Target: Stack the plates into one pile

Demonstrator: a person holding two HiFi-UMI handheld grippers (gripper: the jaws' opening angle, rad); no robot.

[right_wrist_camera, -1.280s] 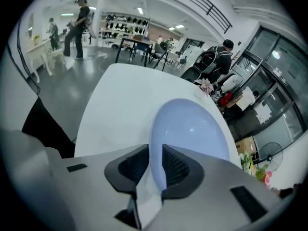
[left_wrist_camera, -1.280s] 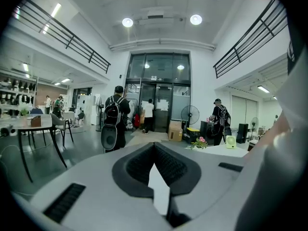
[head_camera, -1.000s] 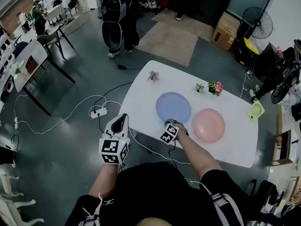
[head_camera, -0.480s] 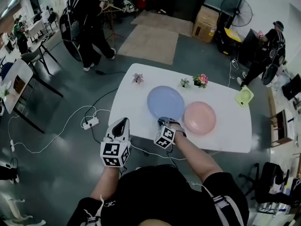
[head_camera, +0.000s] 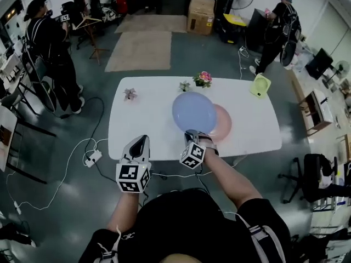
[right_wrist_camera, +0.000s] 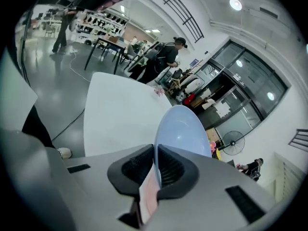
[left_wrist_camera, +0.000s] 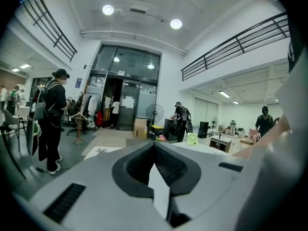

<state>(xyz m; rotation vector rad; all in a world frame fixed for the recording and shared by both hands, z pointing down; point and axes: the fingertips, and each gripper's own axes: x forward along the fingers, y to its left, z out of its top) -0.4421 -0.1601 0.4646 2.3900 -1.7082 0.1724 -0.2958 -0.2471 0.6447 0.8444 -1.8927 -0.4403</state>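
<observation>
Swung rightward and raised, the blue plate now overlaps the left part of the pink plate — the right tongs, jaws just eased slightly wider, grip its near rim. The pink plate lies on the table, further right. The left tongs — clenched, empty — hang farther off.

The blue plate has lifted off the table and now overlaps the pink plate.

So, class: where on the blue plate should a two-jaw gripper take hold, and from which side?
Its thin rim, at the edge nearest the person, coming from the near side of the table. The blue plate is wide and shallow, so only the rim fits between jaws. The right gripper pinches it there now; its jaws have just opened slightly, the rim between them.
</observation>
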